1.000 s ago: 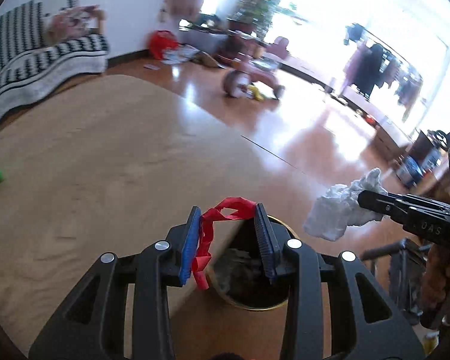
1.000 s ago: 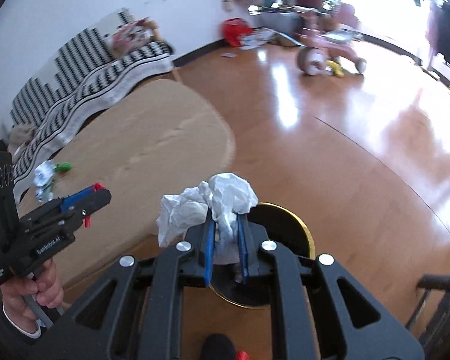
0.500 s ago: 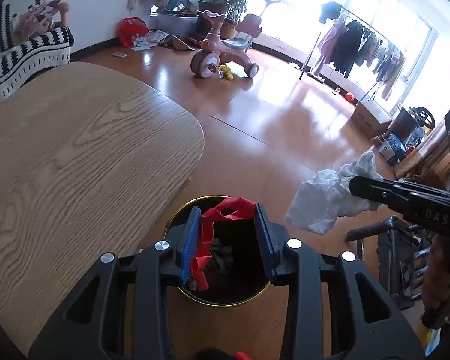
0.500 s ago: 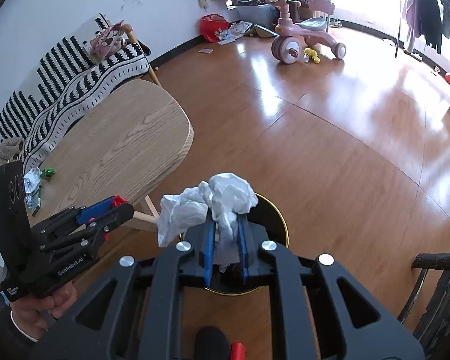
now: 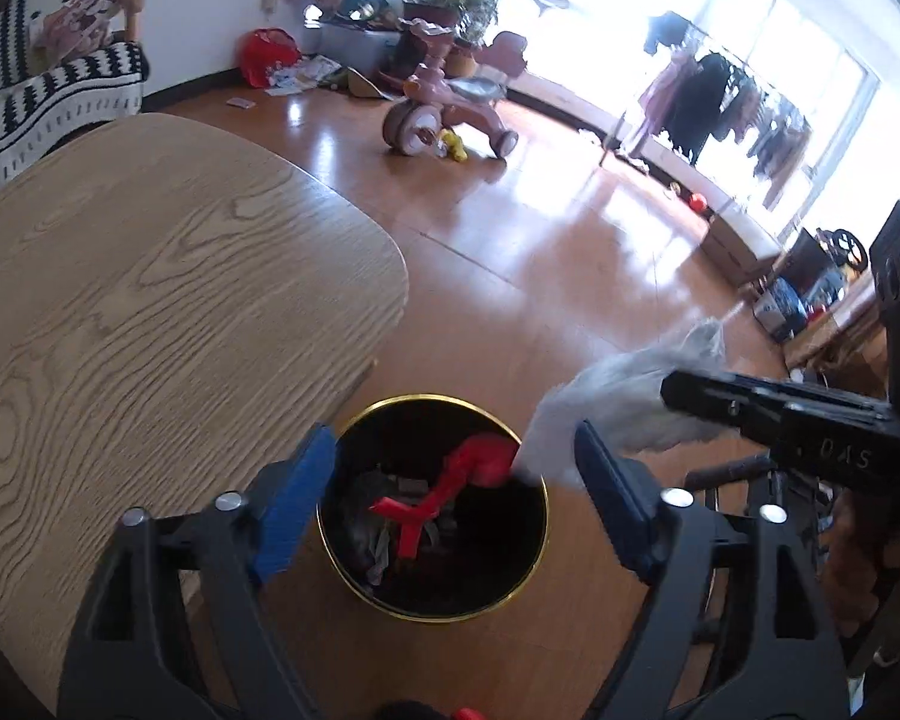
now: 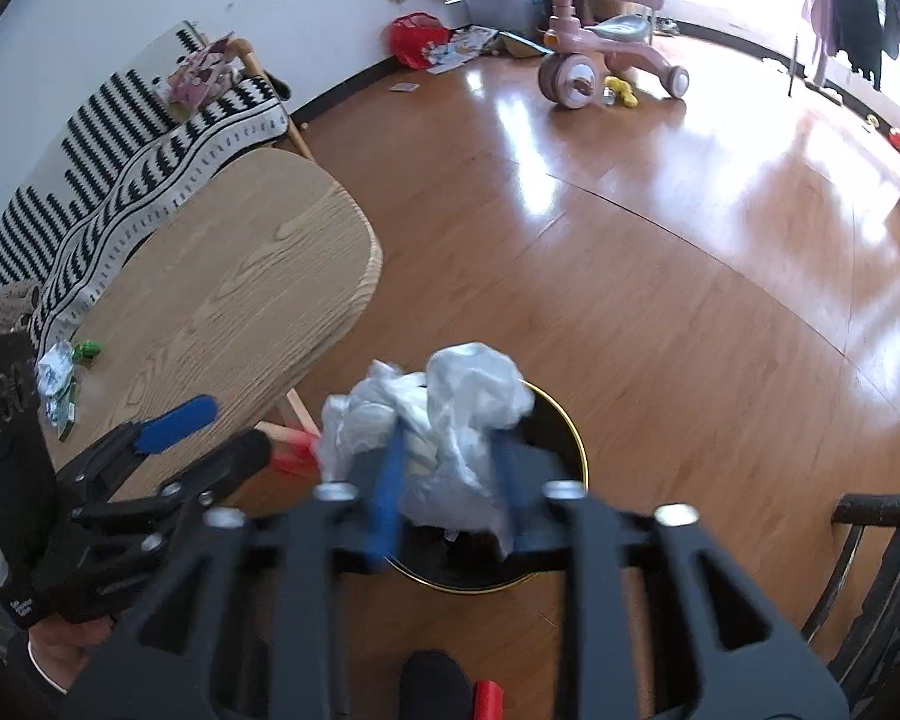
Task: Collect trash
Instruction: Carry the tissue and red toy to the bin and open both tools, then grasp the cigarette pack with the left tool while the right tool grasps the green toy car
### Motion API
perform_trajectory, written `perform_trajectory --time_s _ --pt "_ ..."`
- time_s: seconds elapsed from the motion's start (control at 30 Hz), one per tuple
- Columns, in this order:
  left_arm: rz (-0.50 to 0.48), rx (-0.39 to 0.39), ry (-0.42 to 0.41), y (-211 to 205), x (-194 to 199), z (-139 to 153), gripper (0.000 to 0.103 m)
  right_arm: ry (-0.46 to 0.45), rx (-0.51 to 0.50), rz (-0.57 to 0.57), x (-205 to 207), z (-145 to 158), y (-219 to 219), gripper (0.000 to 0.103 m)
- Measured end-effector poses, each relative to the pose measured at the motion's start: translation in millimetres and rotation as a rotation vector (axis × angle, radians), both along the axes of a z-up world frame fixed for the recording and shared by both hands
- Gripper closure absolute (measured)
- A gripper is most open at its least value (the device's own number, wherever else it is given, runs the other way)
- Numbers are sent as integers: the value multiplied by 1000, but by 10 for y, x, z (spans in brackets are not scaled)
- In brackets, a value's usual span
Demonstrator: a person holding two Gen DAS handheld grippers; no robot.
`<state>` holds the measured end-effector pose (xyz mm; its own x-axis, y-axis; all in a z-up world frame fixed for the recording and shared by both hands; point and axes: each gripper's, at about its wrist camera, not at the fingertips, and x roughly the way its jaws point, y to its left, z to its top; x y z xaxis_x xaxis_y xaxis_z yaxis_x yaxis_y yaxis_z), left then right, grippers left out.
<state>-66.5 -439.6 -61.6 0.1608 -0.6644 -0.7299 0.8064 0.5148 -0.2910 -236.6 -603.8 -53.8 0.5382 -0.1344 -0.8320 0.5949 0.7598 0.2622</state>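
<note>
Left gripper (image 5: 450, 480) has just popped wide open, and the red plastic scrap (image 5: 450, 489) is loose over the black gold-rimmed round bin (image 5: 534, 564) on the floor. Right gripper (image 6: 447, 483) jaws have just been spreading too; the crumpled white tissue wad (image 6: 450, 420) sits between them, blurry, above the bin. The light wooden oval table (image 5: 150, 300) edge crowds the bin's left side.

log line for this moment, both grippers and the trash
left hand-held gripper: just opened, red scrap dropping into bin | right hand-held gripper: opening, white wad between jaws
</note>
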Motion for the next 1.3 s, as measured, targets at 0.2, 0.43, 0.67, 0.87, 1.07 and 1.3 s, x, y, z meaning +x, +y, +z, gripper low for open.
perform_trajectory --time_s 0.2,0.43,0.67,0.87,1.07,1.3 --pt "4 7 2 8 25 -11 24 -8 -8 -5 -3 -4 -11 56" --pt "4 20 -24 67 53 14 24 -14 -3 13 42 -18 8 56" --pt "52 29 -64 347 227 119 23 -26 -11 43 218 36 58 53" --pt "182 34 -96 937 688 258 23 -54 -6 121 693 102 317 49" --pt "404 80 -140 1893 1312 300 22 -80 23 277 1473 113 976 49" --pt "752 168 -142 3319 2026 132 21 -87 18 520 2494 108 2055 48"
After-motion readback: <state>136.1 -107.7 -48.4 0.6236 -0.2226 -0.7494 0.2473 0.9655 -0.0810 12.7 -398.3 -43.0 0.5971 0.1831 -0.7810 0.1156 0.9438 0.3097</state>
